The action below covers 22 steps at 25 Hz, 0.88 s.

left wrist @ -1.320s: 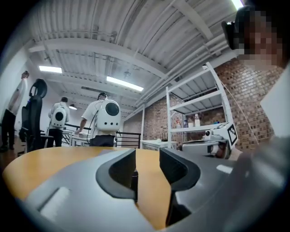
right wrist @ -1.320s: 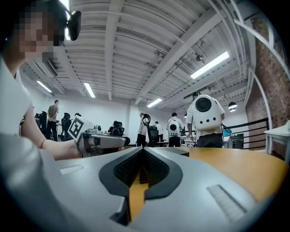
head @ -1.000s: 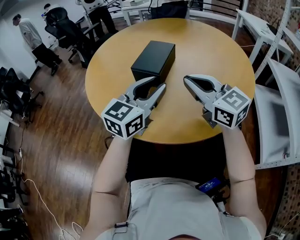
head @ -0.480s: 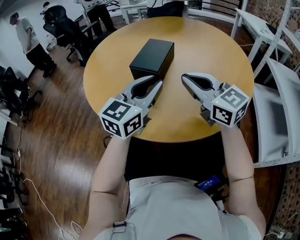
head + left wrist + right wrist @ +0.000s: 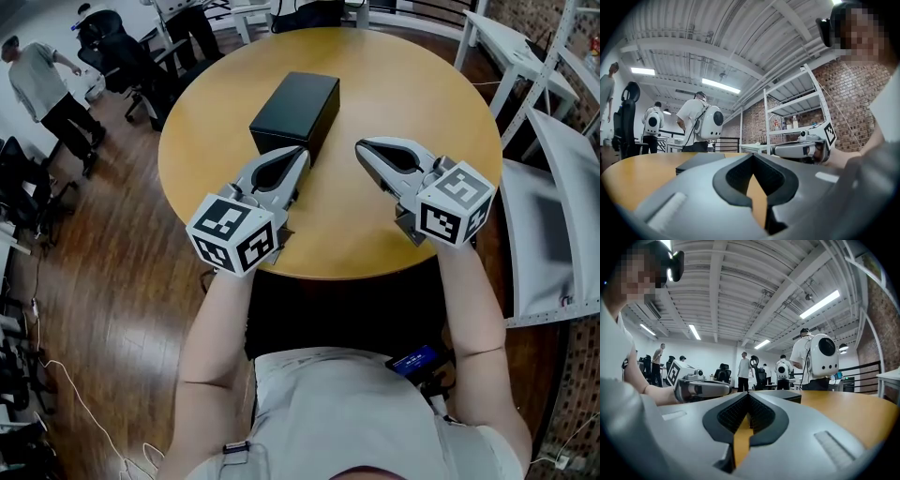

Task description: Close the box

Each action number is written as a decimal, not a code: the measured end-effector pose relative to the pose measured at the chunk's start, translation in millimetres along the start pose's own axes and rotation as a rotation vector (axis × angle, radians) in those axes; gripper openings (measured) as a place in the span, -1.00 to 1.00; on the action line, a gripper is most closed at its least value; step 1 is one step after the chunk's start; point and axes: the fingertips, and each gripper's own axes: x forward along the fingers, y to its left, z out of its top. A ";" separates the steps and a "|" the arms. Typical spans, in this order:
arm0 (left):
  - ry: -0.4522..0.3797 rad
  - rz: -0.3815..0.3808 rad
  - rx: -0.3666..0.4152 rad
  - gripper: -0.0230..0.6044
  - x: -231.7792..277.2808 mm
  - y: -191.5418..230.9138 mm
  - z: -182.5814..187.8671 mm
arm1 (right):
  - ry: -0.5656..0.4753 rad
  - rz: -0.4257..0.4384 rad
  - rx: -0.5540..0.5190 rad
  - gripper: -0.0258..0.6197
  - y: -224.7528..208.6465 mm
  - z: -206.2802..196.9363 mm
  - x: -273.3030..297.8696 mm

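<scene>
Round table point(image 5: 412, 103): wood-look top, honey tone, smooth, soft satin sheen.
Box point(image 5: 294, 111), 11 o'clock of the table's centre: black, matt, smooth faces. Card or plastic, can't tell.
Right gripper point(image 5: 361, 145): grey plastic shell, matt, smooth. Pads point(image 5: 731, 416) black, finely ribbed, rubbery look.
Marker cube point(image 5: 453, 204): white faces, black print, matt.
Floor point(image 5: 122, 281), 9 o'clock: dark wood planks, glossy, streaked with reflections.
Shelf unit point(image 5: 539, 234), 3 o'clock: white, smooth, painted-metal look.
Shirt point(image 5: 356, 412): grey cloth.
</scene>
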 end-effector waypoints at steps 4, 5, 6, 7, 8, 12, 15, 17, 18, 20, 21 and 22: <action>0.000 0.001 0.001 -0.93 0.8 -1.1 0.0 | 0.004 0.003 -0.003 -0.92 0.6 -1.1 -0.4; 0.000 0.002 0.002 -0.93 0.8 -1.3 -0.1 | 0.006 0.005 -0.005 -0.92 1.2 -1.4 -0.4; 0.000 0.003 0.004 -0.93 0.5 -1.3 0.1 | 0.007 0.008 -0.008 -0.92 2.0 -1.5 -0.3; -0.001 0.004 0.004 -0.93 0.0 -1.3 0.5 | 0.007 0.010 -0.010 -0.92 2.8 -1.2 -0.1; -0.002 0.005 0.005 -0.93 -0.7 -1.3 1.0 | 0.006 0.012 -0.011 -0.92 3.5 -0.8 0.1; -0.004 0.005 0.006 -0.93 -1.9 -2.4 1.8 | 0.002 0.014 -0.004 -0.92 4.7 0.4 0.3; -0.003 0.005 0.005 -0.93 -1.4 -3.0 1.6 | 0.004 0.017 0.003 -0.92 4.4 -0.9 0.0; -0.002 0.004 0.006 -0.93 -1.0 -3.9 1.4 | 0.006 0.016 0.005 -0.92 3.4 -1.7 -0.6; -0.002 0.004 0.006 -0.93 -1.1 -4.3 1.2 | 0.006 0.015 0.006 -0.92 2.9 -2.1 -0.8; -0.002 0.004 0.008 -0.93 -1.9 -4.7 0.9 | 0.004 0.016 0.009 -0.92 2.7 -2.1 -0.7; -0.002 0.004 0.009 -0.93 -2.3 -4.6 0.9 | 0.003 0.017 0.011 -0.92 2.9 -1.7 -0.5; -0.001 0.004 0.009 -0.93 -2.5 -4.5 0.7 | 0.002 0.018 0.012 -0.92 3.1 -1.5 -0.3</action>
